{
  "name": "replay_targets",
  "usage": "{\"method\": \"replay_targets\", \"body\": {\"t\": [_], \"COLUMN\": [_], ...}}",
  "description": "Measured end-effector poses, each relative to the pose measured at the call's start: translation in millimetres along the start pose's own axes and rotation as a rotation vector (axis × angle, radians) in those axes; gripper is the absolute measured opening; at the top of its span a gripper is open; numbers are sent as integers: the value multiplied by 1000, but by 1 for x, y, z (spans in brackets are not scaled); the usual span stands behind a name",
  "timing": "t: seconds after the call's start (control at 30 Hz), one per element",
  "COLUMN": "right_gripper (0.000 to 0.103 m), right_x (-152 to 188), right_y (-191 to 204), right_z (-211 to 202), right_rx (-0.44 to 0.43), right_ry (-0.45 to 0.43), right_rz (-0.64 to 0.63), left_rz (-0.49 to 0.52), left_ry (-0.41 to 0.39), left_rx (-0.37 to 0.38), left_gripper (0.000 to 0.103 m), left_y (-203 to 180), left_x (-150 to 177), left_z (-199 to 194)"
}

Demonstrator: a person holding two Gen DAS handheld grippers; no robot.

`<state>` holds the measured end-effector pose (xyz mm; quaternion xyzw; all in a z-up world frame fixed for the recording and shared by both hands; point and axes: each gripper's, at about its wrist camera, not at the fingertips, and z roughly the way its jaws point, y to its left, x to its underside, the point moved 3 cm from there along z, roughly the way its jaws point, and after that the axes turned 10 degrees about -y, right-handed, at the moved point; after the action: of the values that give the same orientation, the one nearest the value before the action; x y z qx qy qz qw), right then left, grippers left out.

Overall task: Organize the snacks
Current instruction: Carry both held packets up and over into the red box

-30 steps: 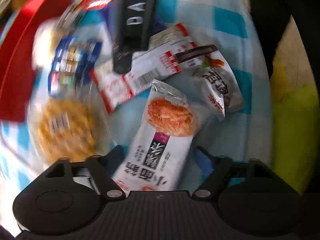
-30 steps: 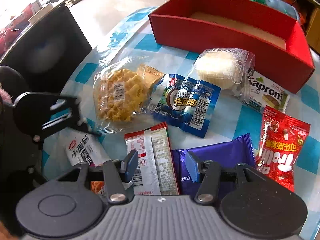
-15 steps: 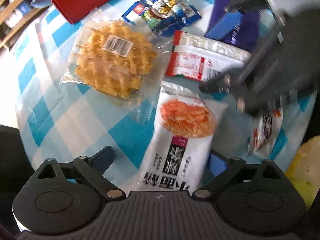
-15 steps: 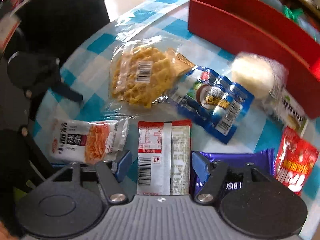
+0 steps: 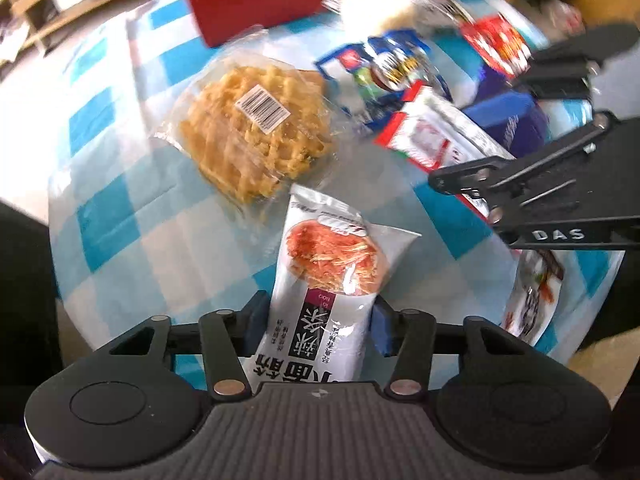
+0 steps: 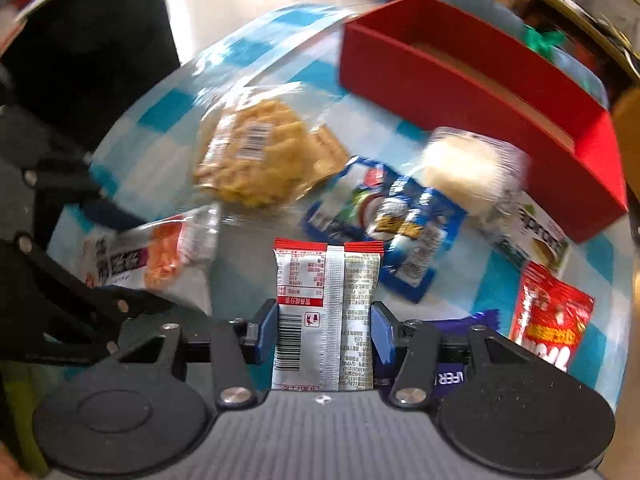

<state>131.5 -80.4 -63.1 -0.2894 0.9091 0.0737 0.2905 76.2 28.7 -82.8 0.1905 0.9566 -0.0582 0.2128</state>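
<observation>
My left gripper [image 5: 316, 326] is shut on a white noodle snack packet [image 5: 328, 276] with an orange picture, gripping its sides. The packet also shows in the right wrist view [image 6: 156, 256]. My right gripper [image 6: 325, 334] is shut on a red-and-white snack packet [image 6: 326, 312], printed back side up; it shows in the left wrist view too [image 5: 432, 136]. The red box [image 6: 480, 92] stands at the far side of the checked tablecloth [image 5: 132, 216].
A bagged waffle [image 5: 256, 132], a blue packet [image 6: 392, 232], a white bun in clear wrap [image 6: 468, 168], a red candy bag [image 6: 548, 320], a purple bar [image 6: 456, 368] and a Kapron biscuit pack [image 6: 540, 240] lie on the cloth. A black chair [image 6: 80, 40] stands at left.
Both grippers have closed from open onto their packets: the left on the noodle packet, the right on the red-and-white one. Both views have shifted a little.
</observation>
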Motion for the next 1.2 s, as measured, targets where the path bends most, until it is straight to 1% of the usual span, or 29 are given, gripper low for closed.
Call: {"method": "replay_targets", "body": {"t": [0.13,0.2,0.37,0.57,0.73,0.8,0.83,0.9,1.07,1.2], "right_gripper": [44,44,44,44,44,44,44,44,44,44], "right_x": [-2,2,11,17,18,16,14,8,1,-4], "right_y": [-11,-14,-19,-29,-40,-43,-44,-48,-52,-56], "right_z": [-9,-15,-33,-58,-71,-72,-72,-72,-70,-71], "right_rx": [-16,-7,10,28,44,47,46,46,23,5], "right_ry": [-39,-54,-92,-150,-185,-189,-191,-202,-204,-218], "right_rz": [114,137,151,166,211,219,224,239,279,306], "left_rz": [-92,-101,-121,-160,-156,-171,-178,-198,-246,-266], "left_ry": [-5,-10,-35,-66,-144,-171,-180,-201,-222,-235], "left_rx": [55,45,-20,-43,-21,-4,3,16,22,32], "left_gripper": [55,54,53,50,50,50,50,50,50,50], "left_y": [8,5,-7,-24,-38,-40,-35,-34,-20,-10], "left_x": [0,1,7,-14,-33,-42,-41,-52,-67,-67], "left_z": [-7,-8,0,-3,-25,-29,-38,-37,-39,-51]}}
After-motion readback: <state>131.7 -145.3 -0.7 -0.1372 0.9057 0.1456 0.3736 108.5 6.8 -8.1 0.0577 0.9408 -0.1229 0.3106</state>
